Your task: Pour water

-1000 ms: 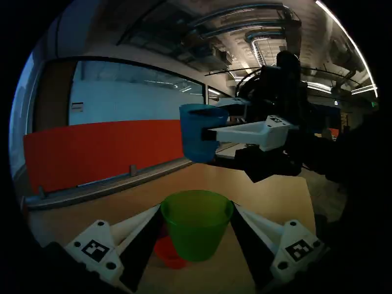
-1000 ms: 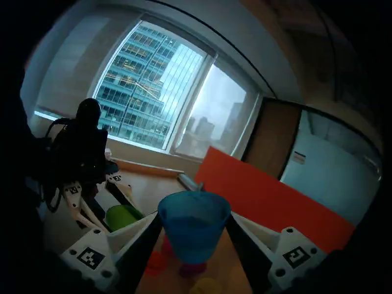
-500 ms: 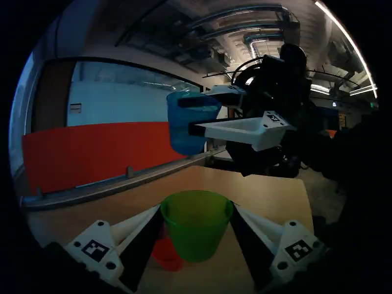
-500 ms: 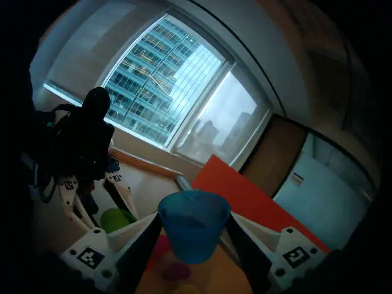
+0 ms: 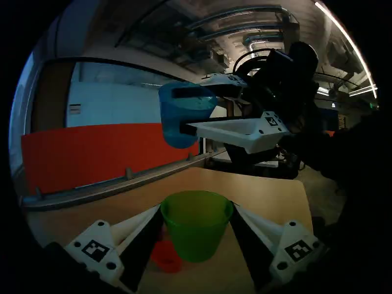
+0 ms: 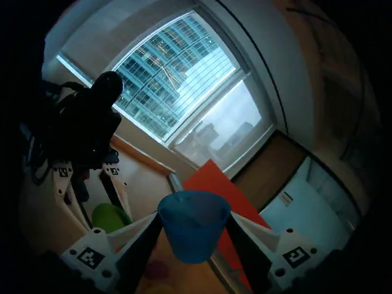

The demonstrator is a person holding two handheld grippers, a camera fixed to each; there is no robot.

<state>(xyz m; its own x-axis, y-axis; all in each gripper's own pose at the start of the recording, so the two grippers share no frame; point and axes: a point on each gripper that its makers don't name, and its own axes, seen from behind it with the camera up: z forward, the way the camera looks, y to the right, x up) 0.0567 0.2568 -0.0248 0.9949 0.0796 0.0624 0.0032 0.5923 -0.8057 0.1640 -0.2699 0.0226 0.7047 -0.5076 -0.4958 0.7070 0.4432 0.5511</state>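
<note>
Two cups are gripped: left gripper (image 5: 196, 215) fingers (image 5: 139, 237) clamp the green cup (image 5: 197, 230) above the desk (image 5: 267, 188); right gripper (image 6: 194, 230) fingers (image 6: 137, 247) clamp the tilted blue cup (image 6: 194, 232), higher and farther

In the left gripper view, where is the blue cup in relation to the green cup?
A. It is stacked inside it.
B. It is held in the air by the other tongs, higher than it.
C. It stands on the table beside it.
B: the right tongs clamp the blue cup clear of the table, higher than the green cup, which the left tongs hold.
</note>
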